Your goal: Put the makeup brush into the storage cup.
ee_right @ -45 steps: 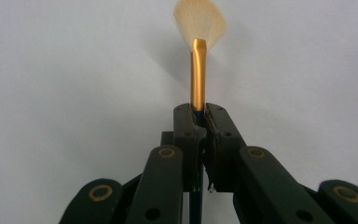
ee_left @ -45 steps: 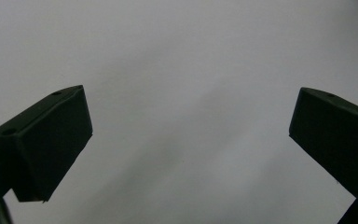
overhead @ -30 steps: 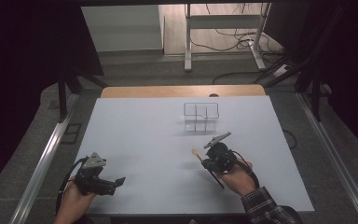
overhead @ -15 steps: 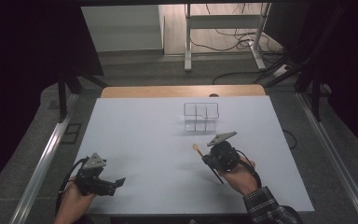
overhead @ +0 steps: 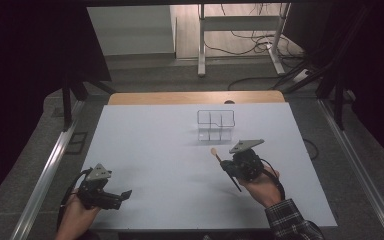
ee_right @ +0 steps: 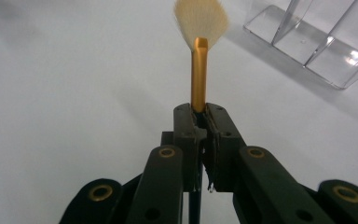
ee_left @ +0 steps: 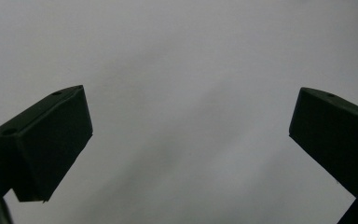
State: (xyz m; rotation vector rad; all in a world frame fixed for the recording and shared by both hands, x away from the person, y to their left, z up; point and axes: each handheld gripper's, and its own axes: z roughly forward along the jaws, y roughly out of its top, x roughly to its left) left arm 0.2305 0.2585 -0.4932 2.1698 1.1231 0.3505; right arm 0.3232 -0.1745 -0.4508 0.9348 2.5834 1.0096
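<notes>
The right gripper [overhead: 228, 165] is clamped on a brush [ee_right: 199, 70]: in the right gripper view its jaws press together on the gold ferrule, with the pale bristles fanning out past the tips toward a clear organizer [ee_right: 317, 39]. In the high view the brush [overhead: 223, 167] is held above the white table [overhead: 150, 145], bristle end up, just short of the organizer [overhead: 216, 125], its dark handle trailing back toward the hand. The left gripper [overhead: 121, 196] rests low at the table's near left, well apart, its jaws spread wide over bare table with nothing between them.
</notes>
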